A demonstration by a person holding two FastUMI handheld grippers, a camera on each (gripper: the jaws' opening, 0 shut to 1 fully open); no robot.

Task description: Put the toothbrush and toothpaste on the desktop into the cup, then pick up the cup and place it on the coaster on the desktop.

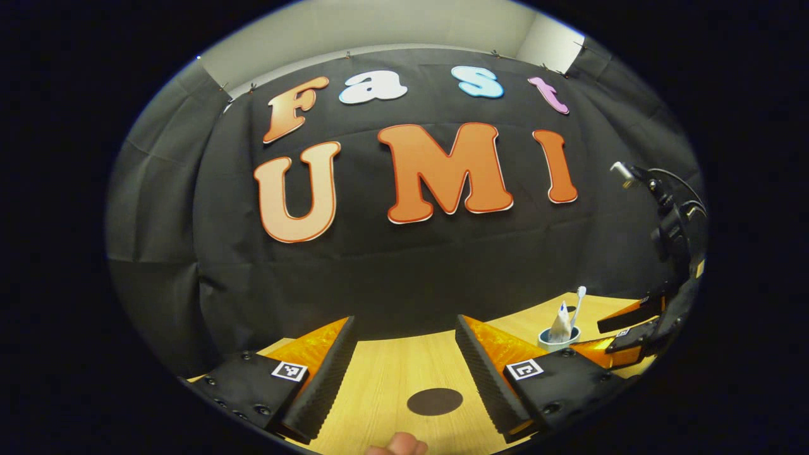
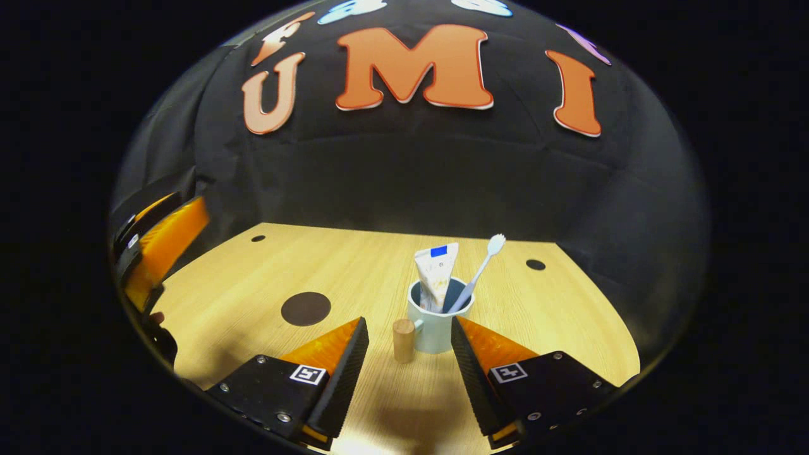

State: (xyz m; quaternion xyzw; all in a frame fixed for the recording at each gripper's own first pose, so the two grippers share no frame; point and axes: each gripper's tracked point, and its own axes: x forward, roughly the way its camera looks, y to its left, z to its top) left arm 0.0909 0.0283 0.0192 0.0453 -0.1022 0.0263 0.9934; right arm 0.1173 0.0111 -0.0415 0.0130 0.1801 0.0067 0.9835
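- The cup stands on the table just past the right gripper, whose fingers are wide apart with bare table between them.
- A toothbrush and toothpaste stick up out of the cup.
- The cup's wooden handle sticks out in front.
- The coaster lies flat with bare table all around it.
- The left gripper hangs at the table's far left edge.

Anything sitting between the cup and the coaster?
No. In the right gripper view, only bare desktop lies between the cup and the coaster.
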